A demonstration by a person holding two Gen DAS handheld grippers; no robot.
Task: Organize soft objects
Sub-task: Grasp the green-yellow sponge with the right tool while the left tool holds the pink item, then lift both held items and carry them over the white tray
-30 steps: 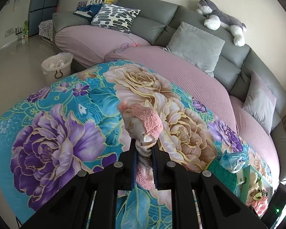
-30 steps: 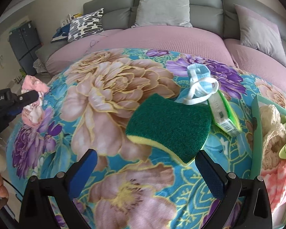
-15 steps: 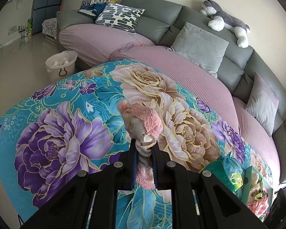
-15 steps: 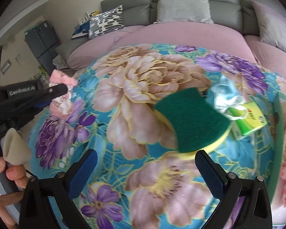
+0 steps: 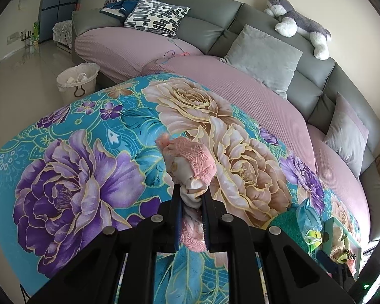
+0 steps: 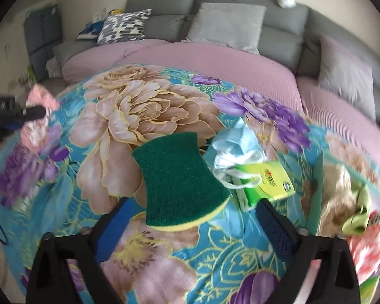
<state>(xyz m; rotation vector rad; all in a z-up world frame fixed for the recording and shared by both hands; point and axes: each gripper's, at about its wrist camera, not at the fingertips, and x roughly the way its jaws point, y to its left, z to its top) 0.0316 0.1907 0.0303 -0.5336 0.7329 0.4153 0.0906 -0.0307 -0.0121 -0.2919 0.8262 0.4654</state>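
My left gripper (image 5: 192, 197) is shut on a pink and white lace cloth (image 5: 190, 162) and holds it above the floral blanket (image 5: 76, 177). The same cloth shows at the far left of the right wrist view (image 6: 39, 116). My right gripper (image 6: 192, 212) is open and empty, just in front of a green and yellow sponge (image 6: 177, 179) that lies on the blanket. Beside the sponge lie a light blue face mask (image 6: 235, 149) and a green packet (image 6: 268, 182). A teal box (image 6: 316, 192) at the right holds other soft cloths (image 6: 342, 192).
A grey sofa with a pink cover (image 5: 240, 81) curves behind the blanket, with cushions (image 5: 263, 58) and a plush husky (image 5: 299, 22) on its back. A white wastebasket (image 5: 76, 81) stands on the floor at the left.
My right gripper has swung and moved closer to the sponge, which now sits between its fingers' line. My left gripper has shifted slightly with the lace cloth still held.
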